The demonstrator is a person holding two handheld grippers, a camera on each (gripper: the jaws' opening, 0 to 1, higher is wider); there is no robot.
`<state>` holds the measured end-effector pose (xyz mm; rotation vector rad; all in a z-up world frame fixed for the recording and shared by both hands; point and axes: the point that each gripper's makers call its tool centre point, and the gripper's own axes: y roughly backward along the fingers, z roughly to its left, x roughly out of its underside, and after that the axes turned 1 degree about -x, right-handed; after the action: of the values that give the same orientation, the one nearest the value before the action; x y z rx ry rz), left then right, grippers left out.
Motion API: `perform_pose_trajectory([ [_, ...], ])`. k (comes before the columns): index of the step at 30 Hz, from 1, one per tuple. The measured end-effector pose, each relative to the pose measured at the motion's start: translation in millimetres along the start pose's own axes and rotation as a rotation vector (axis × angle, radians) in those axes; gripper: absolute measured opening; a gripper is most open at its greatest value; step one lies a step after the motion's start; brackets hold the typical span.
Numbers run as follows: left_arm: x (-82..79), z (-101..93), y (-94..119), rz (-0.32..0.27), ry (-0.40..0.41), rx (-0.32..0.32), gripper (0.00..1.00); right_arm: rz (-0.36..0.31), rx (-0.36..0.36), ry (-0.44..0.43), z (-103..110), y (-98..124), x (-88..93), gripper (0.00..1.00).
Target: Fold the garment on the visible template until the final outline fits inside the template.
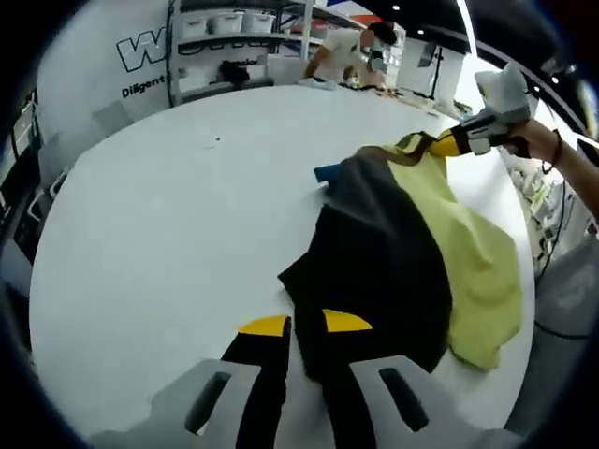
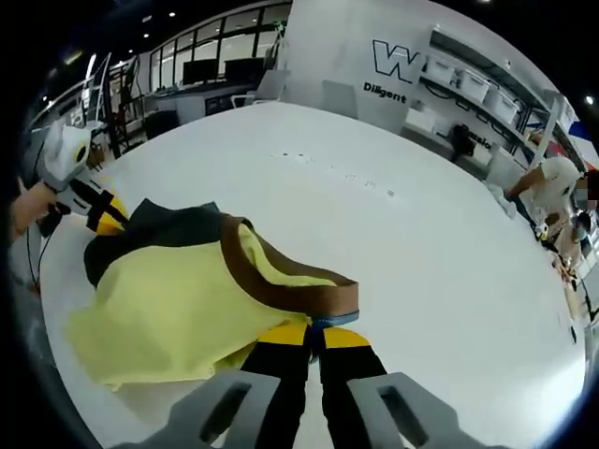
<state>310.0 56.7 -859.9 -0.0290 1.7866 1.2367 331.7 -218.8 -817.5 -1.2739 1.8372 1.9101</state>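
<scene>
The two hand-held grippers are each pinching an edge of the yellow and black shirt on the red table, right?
Not quite: the table is white, not red, as the right gripper view shows. The rest holds: the left hand-held gripper and the right hand-held gripper each pinch an edge of the yellow and black shirt.

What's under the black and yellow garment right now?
A small blue piece pokes out at the edge of the black and yellow fabric garment, which lies on the white table. Whatever else lies beneath is covered.
</scene>
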Motion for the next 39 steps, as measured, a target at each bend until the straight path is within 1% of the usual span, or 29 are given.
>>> perform_pose_trajectory([
  [2, 0.6, -1.9, -2, 0.005, 0.009, 0.011, 0.06, -0.005, 0.0, 0.004, 0, 1, -0.9, 0.0],
  [4, 0.7, -2.1, -3, 0.003, -0.002, 0.013, 0.03, -0.024, 0.0, 0.018, 0, 3, -4.6, 0.0],
  [8, -0.7, -0.7, 0, -0.006, -0.011, 0.004, 0.02, -0.041, 0.005, 0.025, -2, 6, -9.5, 0.0],
  [9, -1.7, -1.0, 2, -0.012, 0.001, 0.008, 0.02, -0.045, 0.006, 0.026, -2, 7, -10.7, 0.0],
  [10, -4.5, -1.3, 6, -0.027, 0.012, 0.007, 0.02, -0.051, 0.008, 0.028, -2, 9, -12.4, 0.0],
  [11, -10.5, -0.7, 9, -0.06, 0.01, 0.003, 0.02, -0.06, 0.013, 0.029, -2, 12, -15.4, 0.0],
  [13, -18.6, -0.6, 21, -0.092, 0.03, 0.006, 0.02, -0.08, 0.02, 0.043, -3, 15, -22.6, 0.0],
  [14, -20.7, -0.5, 22, -0.102, 0.031, 0.004, 0.02, -0.087, 0.021, 0.051, -3, 17, -25.8, 0.0],
  [15, -31.1, 1.6, 32, -0.151, 0.03, -0.006, 0.02, -0.1, 0.024, 0.056, -2, 20, -31.3, 0.0],
  [17, -36.8, 0.9, 42, -0.171, 0.024, -0.009, 0.02, -0.114, 0.023, 0.067, -1, 22, -37.2, 0.0],
  [20, -47.9, 4.8, 60, -0.217, 0.004, -0.042, 0.02, -0.146, 0.021, 0.107, 2, 28, -54.5, 0.0],
  [21, -53.3, 6.1, 68, -0.243, 0.011, -0.055, 0.02, -0.163, 0.022, 0.12, 4, 30, -61.9, 0.0],
  [23, -61.4, 11.2, 81, -0.286, 0.013, -0.084, 0.02, -0.179, 0.015, 0.126, 5, 32, -70.9, 0.0],
  [25, -68.9, 18.9, 96, -0.328, 0.017, -0.122, 0.02, -0.209, 0.004, 0.136, 8, 34, -82.5, 0.0],
  [26, -69.8, 21.3, 101, -0.335, 0.019, -0.131, 0.02, -0.216, 0.001, 0.141, 9, 35, -86.0, 0.0],
  [28, -74.0, 32.3, 116, -0.362, 0.015, -0.183, 0.02, -0.224, -0.005, 0.157, 12, 36, -93.7, 0.0],
  [30, -75.9, 41.6, 126, -0.375, 0.007, -0.226, 0.02, -0.232, -0.016, 0.17, 15, 37, -101.5, 0.0],
  [31, -76.8, 45.5, 131, -0.385, 0.015, -0.239, 0.02, -0.254, -0.028, 0.18, 18, 37, -108.9, 0.0],
  [32, -79.2, 52.1, 138, -0.41, 0.025, -0.262, 0.02, -0.266, -0.039, 0.191, 22, 37, -113.3, 0.0],
  [33, -79.7, 57.4, 142, -0.421, 0.034, -0.279, 0.02, -0.277, -0.052, 0.205, 26, 37, -119.3, 0.0],
  [35, -79.2, 73.0, 151, -0.435, 0.04, -0.341, 0.02, -0.293, -0.071, 0.233, 33, 37, -128.0, 0.0],
  [36, -78.1, 79.0, 154, -0.436, 0.042, -0.362, 0.02, -0.307, -0.078, 0.243, 35, 36, -133.1, 0.0],
  [37, -76.7, 81.2, 154, -0.43, 0.049, -0.366, 0.02, -0.314, -0.083, 0.245, 37, 35, -137.2, 0.0],
  [38, -73.4, 91.8, 157, -0.427, 0.074, -0.391, 0.02, -0.322, -0.095, 0.264, 41, 33, -143.5, 0.0],
  [39, -72.9, 98.0, 157, -0.431, 0.081, -0.397, 0.02, -0.331, -0.105, 0.286, 45, 30, -149.2, 0.0],
])
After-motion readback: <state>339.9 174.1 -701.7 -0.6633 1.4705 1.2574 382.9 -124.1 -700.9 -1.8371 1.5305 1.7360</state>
